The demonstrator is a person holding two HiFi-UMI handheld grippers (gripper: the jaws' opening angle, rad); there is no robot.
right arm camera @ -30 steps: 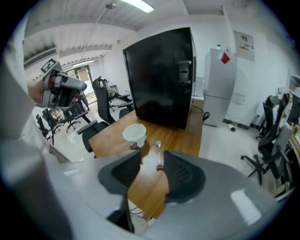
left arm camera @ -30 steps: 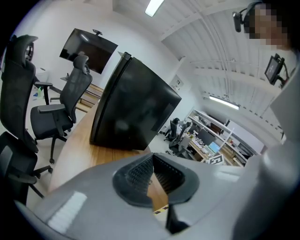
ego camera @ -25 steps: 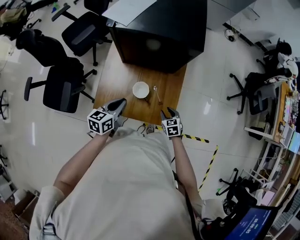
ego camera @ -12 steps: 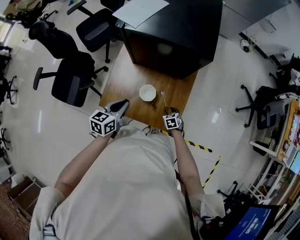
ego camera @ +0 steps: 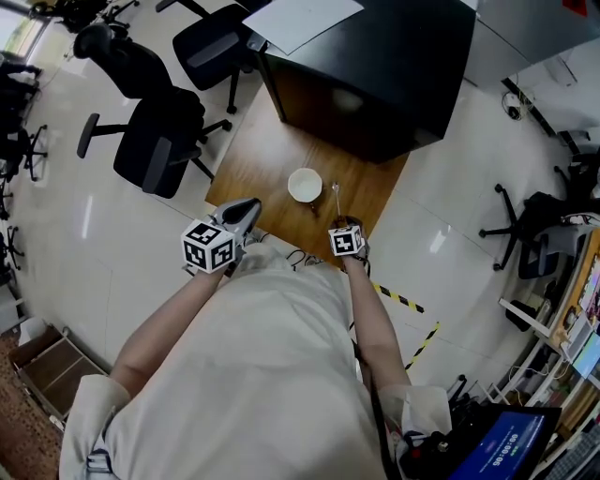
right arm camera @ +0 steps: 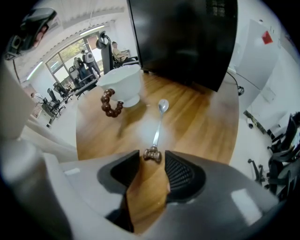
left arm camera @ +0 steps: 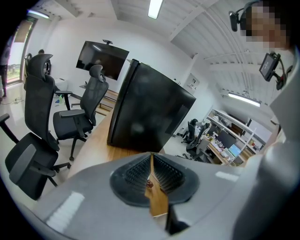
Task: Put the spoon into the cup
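A white cup (ego camera: 305, 185) with a brown beaded handle (right arm camera: 111, 103) stands on the wooden table (ego camera: 272, 155). Just right of it lies a metal spoon (ego camera: 336, 195), bowl pointing away from me. In the right gripper view the spoon (right arm camera: 158, 124) ends in a brown bow-shaped knob (right arm camera: 152, 153) lying at the mouth of my right gripper (right arm camera: 151, 164). That gripper is open, angled steeply down, and its pads do not touch the knob. My left gripper (ego camera: 246, 208) hovers at the table's near left edge, its fingertips (left arm camera: 151, 157) together and holding nothing.
A tall black cabinet (ego camera: 375, 75) stands on the far end of the table, with a white sheet (ego camera: 300, 19) on top. Black office chairs (ego camera: 155, 150) stand left of the table. Yellow-and-black tape (ego camera: 403, 300) runs across the floor to my right.
My right gripper has dropped toward the table and come up to the spoon's near end. The left gripper has stayed about where it was. The head view has shifted.
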